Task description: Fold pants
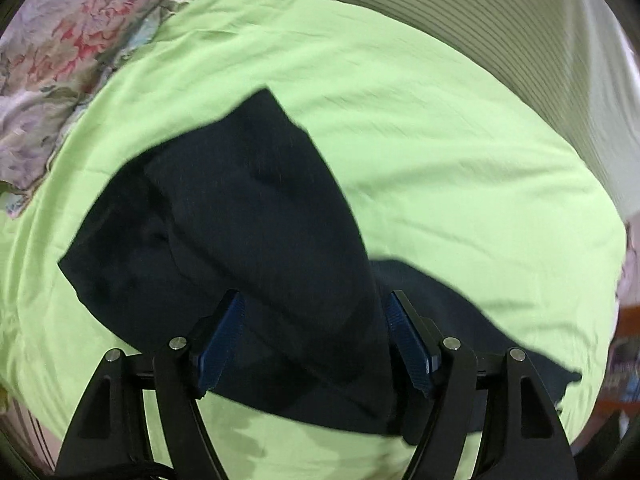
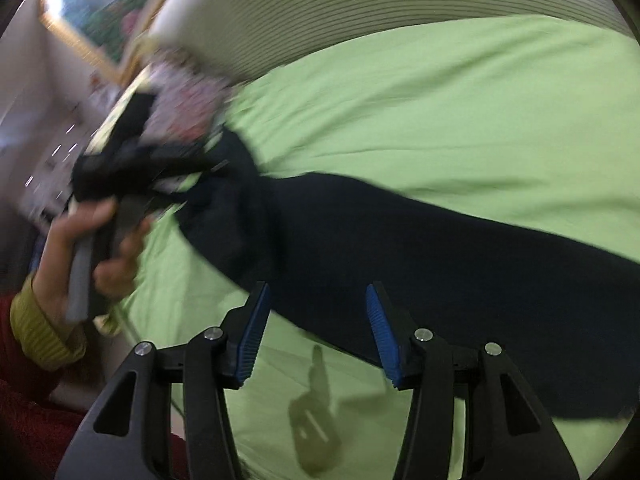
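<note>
Dark navy pants [image 1: 240,216] lie on a light green bed sheet [image 1: 420,128]. In the left wrist view my left gripper [image 1: 314,312] is open, its blue-padded fingers [image 1: 228,328] spread on either side of the cloth, which passes between them. In the right wrist view the pants [image 2: 440,248] stretch from left to lower right. My right gripper [image 2: 316,300] is open and empty, just above the sheet at the pants' near edge. The left gripper, held in a hand [image 2: 104,248], shows blurred at the left, over the bunched end of the pants.
A floral quilt [image 1: 60,60] lies bunched at the bed's far left. A ribbed striped headboard [image 1: 480,20] runs along the far edge. A framed picture [image 2: 108,4] hangs on the wall. The person's red and yellow sleeve [image 2: 36,340] is at lower left.
</note>
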{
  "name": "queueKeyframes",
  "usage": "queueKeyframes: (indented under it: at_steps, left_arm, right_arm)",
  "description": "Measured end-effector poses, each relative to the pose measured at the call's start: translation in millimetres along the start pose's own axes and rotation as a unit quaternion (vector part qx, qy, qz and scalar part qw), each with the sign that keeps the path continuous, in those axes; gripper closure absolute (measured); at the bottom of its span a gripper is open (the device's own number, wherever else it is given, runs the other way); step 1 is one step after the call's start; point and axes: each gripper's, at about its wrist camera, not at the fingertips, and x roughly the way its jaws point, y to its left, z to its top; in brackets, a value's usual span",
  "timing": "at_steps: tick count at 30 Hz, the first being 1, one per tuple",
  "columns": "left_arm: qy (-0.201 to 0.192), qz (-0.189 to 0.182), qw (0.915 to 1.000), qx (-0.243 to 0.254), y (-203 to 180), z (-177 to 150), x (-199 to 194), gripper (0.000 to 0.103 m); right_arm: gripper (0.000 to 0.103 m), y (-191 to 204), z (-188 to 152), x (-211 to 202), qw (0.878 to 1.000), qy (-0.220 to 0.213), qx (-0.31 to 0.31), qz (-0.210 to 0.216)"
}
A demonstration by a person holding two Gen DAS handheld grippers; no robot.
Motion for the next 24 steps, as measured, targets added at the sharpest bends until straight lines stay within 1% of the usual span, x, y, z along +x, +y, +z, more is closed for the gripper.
queueKeyframes:
  at_steps: [2,4,5,6,8,11,12,13,14,15,16,17,19,20,21,22,24]
  left_arm:
    - [0.0,0.014,0.9999,-0.002,-3.1,12.2,1.5,0.027]
    - [0.003,0.046,0.9989,0.004,-13.7,20.5,8.5,0.026]
    - [0.008,0.061,0.9981,0.007,-17.1,24.5,13.7,0.026]
    - [0.011,0.07,0.9975,0.008,-18.3,28.8,17.2,0.026]
    - [0.013,0.093,0.9955,0.01,-21.6,31.5,26.0,0.026]
    - [0.013,0.119,0.9928,0.013,-17.6,33.3,35.8,0.028]
    - [0.012,0.124,0.9921,0.013,-15.9,31.9,38.7,0.037]
    - [0.011,0.127,0.9918,0.014,-14.1,30.8,41.3,0.049]
    - [0.011,0.124,0.9921,0.013,-11.5,29.5,42.6,0.056]
    - [0.009,0.117,0.993,0.012,-6.4,29.1,43.0,0.068]
    - [0.005,0.105,0.9944,0.009,0.0,27.8,39.0,0.08]
    - [0.0,0.087,0.9962,0.004,5.4,26.2,37.1,0.083]
    - [-0.009,0.053,0.9985,-0.008,17.3,23.0,33.9,0.092]
    - [-0.015,0.027,0.9994,-0.018,23.8,20.9,29.0,0.093]
    - [-0.025,-0.003,0.9993,-0.028,31.0,18.7,22.9,0.094]
    - [-0.032,-0.023,0.9986,-0.036,42.8,15.7,15.9,0.095]
    - [-0.051,-0.077,0.994,-0.059,62.3,11.3,3.6,0.096]
  right_arm:
    - [0.052,23.5,8.7,25.9,0.999,0.018,-0.029,0.027]
    - [0.052,36.6,12.8,44.0,0.997,0.032,-0.052,0.035]
    - [0.052,40.9,14.4,52.6,0.997,0.039,-0.059,0.036]
    - [0.052,44.9,17.1,63.2,0.997,0.036,-0.06,0.032]
    - [0.052,48.3,21.7,82.5,0.996,0.053,-0.07,0.026]
    - [0.052,49.9,25.3,101.3,0.994,0.067,-0.08,0.014]
    - [0.052,49.1,26.8,107.3,0.994,0.073,-0.082,0.013]
    - [0.052,49.1,26.4,113.6,0.993,0.08,-0.086,0.012]
    - [0.052,49.3,25.8,116.2,0.993,0.083,-0.088,0.011]
    - [0.054,49.4,24.5,120.2,0.992,0.089,-0.091,0.01]
    - [0.065,50.7,23.1,123.9,0.991,0.095,-0.093,0.014]
    - [0.079,52.7,21.8,126.6,0.991,0.097,-0.095,0.016]
    - [0.093,57.0,20.6,131.6,0.99,0.1,-0.101,0.012]
    - [0.095,58.9,20.0,131.3,0.989,0.099,-0.105,0.012]
    - [0.096,62.1,19.8,128.8,0.989,0.094,-0.11,0.011]
    - [0.096,61.1,20.8,124.8,0.99,0.09,-0.113,0.011]
    - [0.096,65.7,24.9,116.8,0.99,0.077,-0.114,0.016]
